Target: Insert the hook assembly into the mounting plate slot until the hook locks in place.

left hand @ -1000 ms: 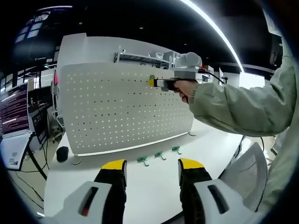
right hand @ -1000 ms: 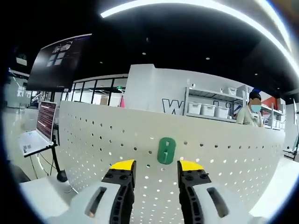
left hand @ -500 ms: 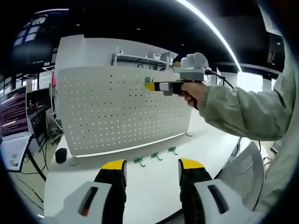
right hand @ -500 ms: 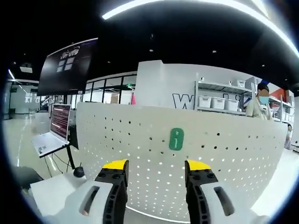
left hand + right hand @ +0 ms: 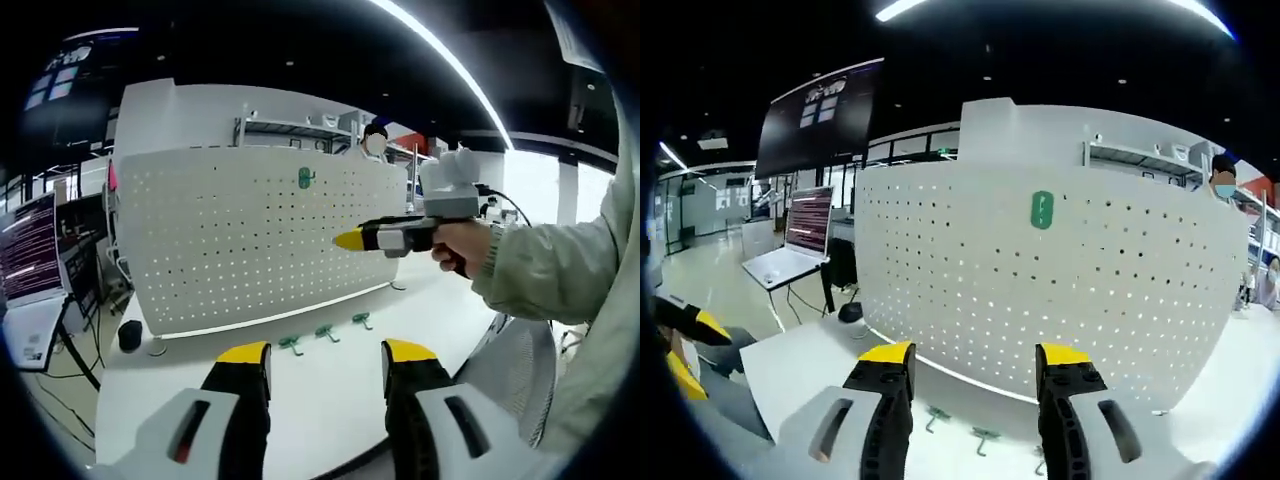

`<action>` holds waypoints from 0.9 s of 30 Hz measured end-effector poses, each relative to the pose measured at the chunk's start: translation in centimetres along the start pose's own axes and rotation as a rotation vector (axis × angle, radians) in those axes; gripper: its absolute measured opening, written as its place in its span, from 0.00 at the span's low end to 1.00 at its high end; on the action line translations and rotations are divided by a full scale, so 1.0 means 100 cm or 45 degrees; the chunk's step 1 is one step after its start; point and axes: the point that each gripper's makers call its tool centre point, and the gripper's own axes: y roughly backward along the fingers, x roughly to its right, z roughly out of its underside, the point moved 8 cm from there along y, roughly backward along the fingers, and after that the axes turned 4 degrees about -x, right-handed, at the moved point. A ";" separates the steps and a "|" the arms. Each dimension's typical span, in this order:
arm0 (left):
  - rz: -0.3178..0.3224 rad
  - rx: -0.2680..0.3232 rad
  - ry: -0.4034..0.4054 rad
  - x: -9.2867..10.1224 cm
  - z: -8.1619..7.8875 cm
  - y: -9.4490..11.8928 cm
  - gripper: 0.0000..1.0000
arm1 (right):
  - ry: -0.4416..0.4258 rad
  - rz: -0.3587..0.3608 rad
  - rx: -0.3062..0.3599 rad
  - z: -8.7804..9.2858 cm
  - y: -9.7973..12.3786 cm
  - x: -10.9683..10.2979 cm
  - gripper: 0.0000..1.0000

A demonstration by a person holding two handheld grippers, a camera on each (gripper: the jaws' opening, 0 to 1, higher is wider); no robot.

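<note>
A white perforated mounting plate (image 5: 250, 240) stands upright on the white table (image 5: 330, 400). One green hook (image 5: 305, 179) hangs in it near the top edge, and it is also seen in the right gripper view as the green hook (image 5: 1041, 210) on the plate (image 5: 1060, 300). Three more green hooks (image 5: 324, 332) lie on the table along the plate's foot. My right gripper (image 5: 350, 240), held by a hand in a pale sleeve, is off the plate, lower right of the hung hook. Seen from its own camera, my right gripper (image 5: 975, 355) is open and empty. My left gripper (image 5: 325, 355) is open and empty over the table's near part.
A laptop on a stand (image 5: 790, 265) is left of the table. A small black round object (image 5: 133, 331) sits by the plate's left foot. A white chair back (image 5: 515, 370) is at the right. Shelving with bins (image 5: 1140, 160) stands behind the plate.
My right gripper has drawn back and down from the plate, leaving the green hook hanging in it. The left gripper has barely moved.
</note>
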 end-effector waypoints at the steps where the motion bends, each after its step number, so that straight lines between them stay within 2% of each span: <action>1: 0.002 0.000 -0.002 0.001 0.000 0.000 0.46 | -0.003 -0.005 -0.005 0.002 0.002 -0.001 0.47; 13: 0.041 -0.009 -0.022 0.020 0.000 -0.011 0.46 | -0.049 -0.044 -0.064 0.040 0.061 -0.006 0.47; 17: 0.061 -0.003 -0.040 0.026 -0.004 -0.017 0.46 | -0.084 -0.027 -0.091 0.053 0.082 0.001 0.47; 21: 0.078 -0.007 -0.045 0.030 -0.004 -0.025 0.46 | -0.070 -0.002 -0.129 0.066 0.095 0.012 0.47; 27: 0.108 -0.024 -0.056 0.035 -0.004 -0.038 0.46 | -0.110 0.035 -0.143 0.073 0.116 0.026 0.48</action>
